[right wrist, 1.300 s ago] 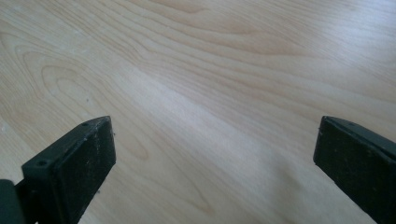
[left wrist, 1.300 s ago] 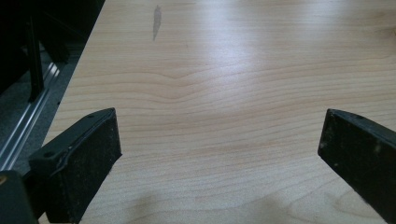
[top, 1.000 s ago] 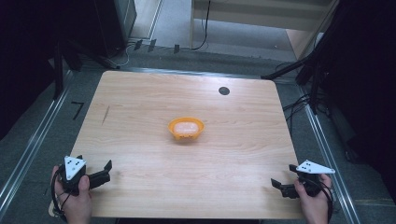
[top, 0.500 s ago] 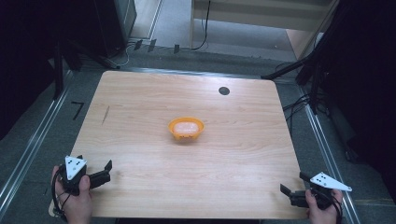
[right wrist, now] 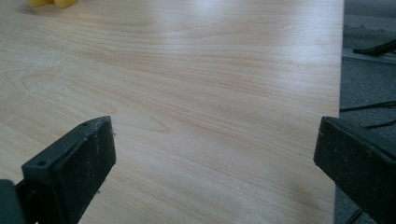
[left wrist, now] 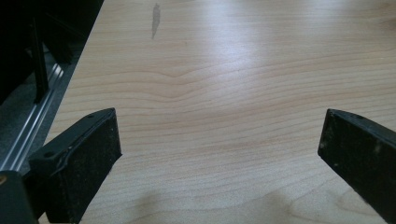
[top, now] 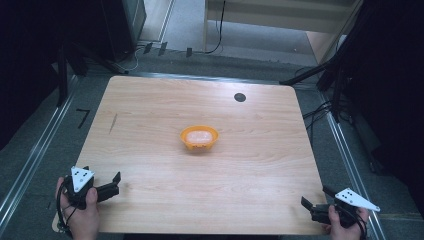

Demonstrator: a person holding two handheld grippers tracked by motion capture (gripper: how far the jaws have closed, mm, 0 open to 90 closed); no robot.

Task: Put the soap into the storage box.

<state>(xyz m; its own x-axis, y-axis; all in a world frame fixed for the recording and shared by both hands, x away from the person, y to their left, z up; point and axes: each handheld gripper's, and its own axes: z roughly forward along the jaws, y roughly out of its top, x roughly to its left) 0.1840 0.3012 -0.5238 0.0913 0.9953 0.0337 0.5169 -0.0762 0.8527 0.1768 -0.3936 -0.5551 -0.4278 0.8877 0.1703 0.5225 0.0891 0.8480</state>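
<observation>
Both hands sit low at the near edge of the table [top: 150, 125]. The left gripper [top: 112, 186] points inward at the near left corner, jaws wide apart, empty. The right gripper [top: 314, 201] hangs by the near right corner, likewise spread. The orange bowl [top: 199, 137] stands mid-table, well apart from both, bare wood all round.

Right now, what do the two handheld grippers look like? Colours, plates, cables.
Both are black. The left gripper and the right gripper each carry a pale grey three-cornered plate with small dark dots on top. A thin dark cable loops by the left hand. In the gripper views, the flat black rectangular jaws look scuffed, with a small hole near each left jaw's edge.
</observation>
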